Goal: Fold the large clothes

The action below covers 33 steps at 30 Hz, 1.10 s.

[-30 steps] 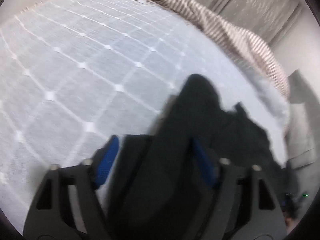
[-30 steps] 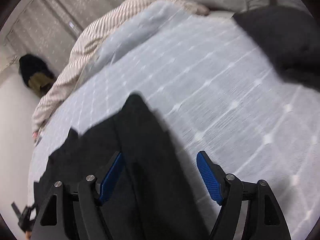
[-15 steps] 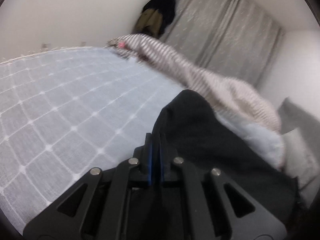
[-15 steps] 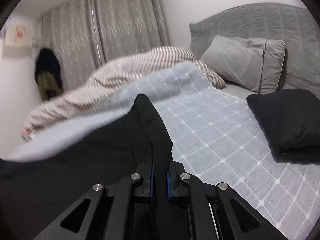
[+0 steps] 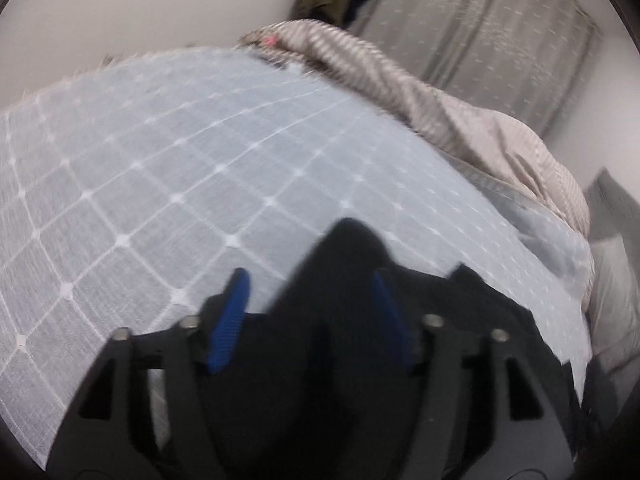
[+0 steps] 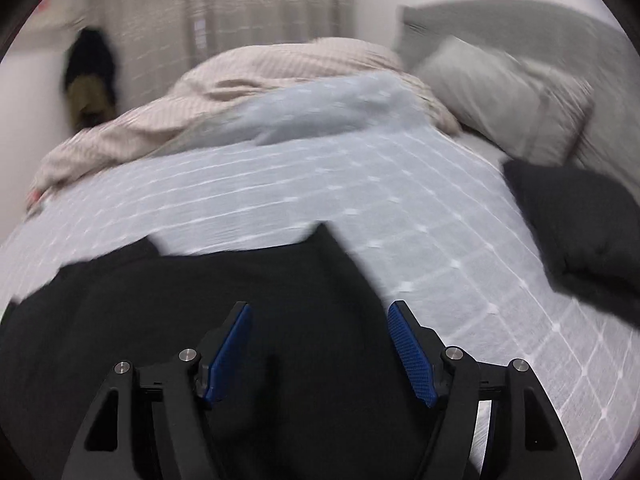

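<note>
Release is the news: both tongs have just sprung apart. Left tongs [image 5: 308, 312] stand released over the black garment [image 5: 352, 360], whose peaked corner rises between the blue pads, apparently ungripped. Right tongs [image 6: 320, 344] are released too, above the same dark cloth spread across the near part of the checked bedspread [image 6: 400, 184]. Half a second ago each pair was clenched on a raised fold; that fold now looks laid down, so one fold seems finished.
</note>
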### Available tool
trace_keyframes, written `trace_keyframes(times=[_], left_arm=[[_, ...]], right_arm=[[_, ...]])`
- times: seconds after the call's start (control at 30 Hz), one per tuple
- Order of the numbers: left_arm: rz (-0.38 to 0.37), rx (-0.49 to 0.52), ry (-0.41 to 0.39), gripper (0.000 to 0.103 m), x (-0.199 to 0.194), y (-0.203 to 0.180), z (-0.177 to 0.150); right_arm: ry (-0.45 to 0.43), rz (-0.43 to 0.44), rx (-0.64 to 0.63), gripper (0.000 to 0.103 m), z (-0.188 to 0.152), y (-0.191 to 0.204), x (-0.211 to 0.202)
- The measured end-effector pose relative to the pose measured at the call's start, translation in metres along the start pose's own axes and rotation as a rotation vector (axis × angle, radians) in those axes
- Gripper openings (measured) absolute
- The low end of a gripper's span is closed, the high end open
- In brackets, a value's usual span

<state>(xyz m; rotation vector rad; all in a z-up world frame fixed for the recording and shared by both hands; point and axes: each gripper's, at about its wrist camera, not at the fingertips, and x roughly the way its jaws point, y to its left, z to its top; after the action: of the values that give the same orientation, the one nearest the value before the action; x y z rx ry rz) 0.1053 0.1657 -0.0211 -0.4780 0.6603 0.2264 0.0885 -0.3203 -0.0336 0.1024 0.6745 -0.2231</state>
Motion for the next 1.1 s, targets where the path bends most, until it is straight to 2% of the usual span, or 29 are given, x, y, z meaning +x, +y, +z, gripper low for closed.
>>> trace_keyframes(times=[0.07,0.13,0.2,0.3,0.4,0.5,0.6,0.67,0.7,0.77,0.83,0.93,1.07,1.1], left_arm=[[-0.057,0.102,0.018,0.086,-0.010,-0.029,-0.014],[-0.092,0.200,0.066,0.088,-0.009,-0.052,-0.030],[-0.087,0.286,0.111,0.089,0.000,-0.070,-0.046],[-0.057,0.363,0.192,0.089,0.026,-0.076,-0.064],[-0.138,0.353,0.211,0.089,0.028,-0.061,-0.060],[-0.070,0.370,0.194,0.089,0.025,-0.039,-0.054],[-0.086,0.366,0.205,0.089,0.021,-0.023,-0.052],[-0.058,0.382,0.198,0.089,0.014,-0.022,-0.052],[-0.019,0.404,0.191,0.089,0.011,-0.023,-0.053],[0.021,0.422,0.184,0.089,0.001,-0.024,-0.056],[0.038,0.427,0.194,0.089,-0.010,-0.022,-0.057],[0.029,0.413,0.222,0.089,-0.026,-0.017,-0.059],[-0.046,0.307,0.283,0.089,-0.044,-0.003,-0.057],[-0.092,0.258,0.318,0.089,-0.049,0.006,-0.056]], right_arm=[[-0.004,0.059,-0.065,0.081,-0.006,0.029,-0.009],[0.006,0.128,-0.130,0.082,-0.015,0.061,-0.016],[0.043,0.206,-0.208,0.082,-0.027,0.094,-0.013],[0.097,0.222,-0.266,0.082,-0.038,0.114,0.003],[0.161,0.238,-0.197,0.082,-0.041,0.086,0.022],[0.199,0.192,-0.088,0.082,-0.040,0.033,0.033],[0.184,0.091,-0.060,0.082,-0.042,-0.016,0.033],[0.188,0.086,-0.042,0.082,-0.044,-0.032,0.028],[0.189,0.066,-0.046,0.082,-0.043,-0.036,0.024],[0.168,-0.042,-0.089,0.082,-0.042,-0.038,0.014],[0.169,-0.077,-0.088,0.082,-0.043,-0.042,0.006],[0.176,0.013,-0.049,0.082,-0.045,-0.045,-0.014],[0.168,0.049,-0.043,0.082,-0.045,-0.037,-0.036],[0.164,0.056,-0.041,0.082,-0.045,-0.036,-0.043]])
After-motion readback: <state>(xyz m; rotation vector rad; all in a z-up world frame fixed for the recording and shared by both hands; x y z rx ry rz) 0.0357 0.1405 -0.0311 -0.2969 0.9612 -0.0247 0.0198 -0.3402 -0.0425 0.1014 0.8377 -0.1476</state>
